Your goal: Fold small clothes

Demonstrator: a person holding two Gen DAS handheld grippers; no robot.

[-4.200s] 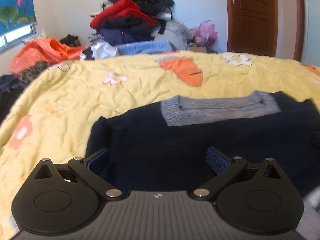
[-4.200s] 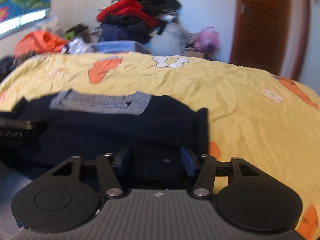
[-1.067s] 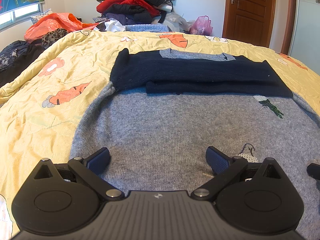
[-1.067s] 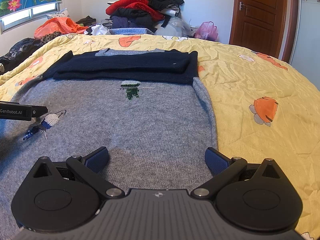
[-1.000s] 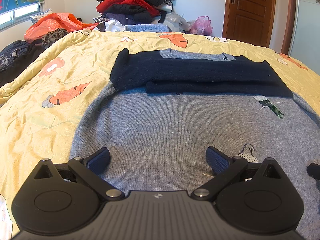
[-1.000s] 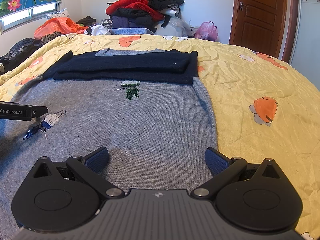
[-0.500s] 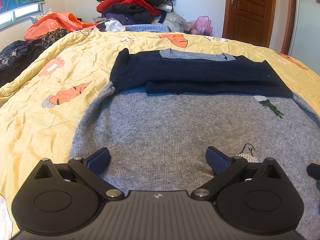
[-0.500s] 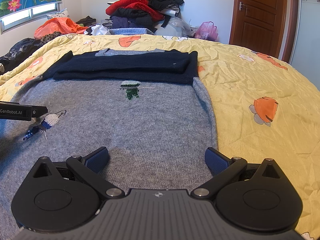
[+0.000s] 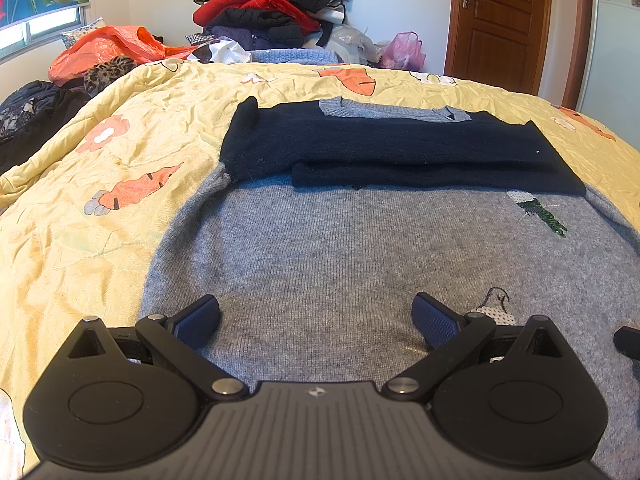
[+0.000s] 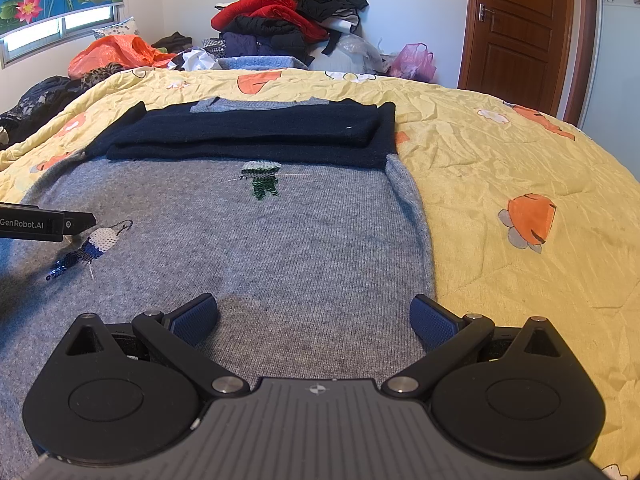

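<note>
**Both tongs spread over the sweater's near hem**

At the bottom of each wrist frame the tongs stood wide, gripping nothing. The left tongs [image 9: 316, 318] hovered over the lower left part of the grey sweater [image 9: 360, 248], the right tongs [image 10: 314, 316] over its lower right part, near the side edge. In the right view, the tip of the left tool poked in at the left edge of the frame.

The sweater lay flat on the yellow bedspread [image 9: 80, 208], filling the middle of both frames. Its long axis ran from the bottom of the frame towards the top, hem nearest the cameras and collar [image 9: 394, 111] farthest. The navy sleeves [image 9: 380, 148] were folded crosswise over the chest, forming a dark band across the frame's middle. Sequin figures [image 10: 262, 180] showed on the grey knit just below that band.

Beyond the bed, in the upper centre, rose a heap of clothes [image 10: 288, 12]; a wooden door [image 10: 516, 28] stood at upper right.
</note>
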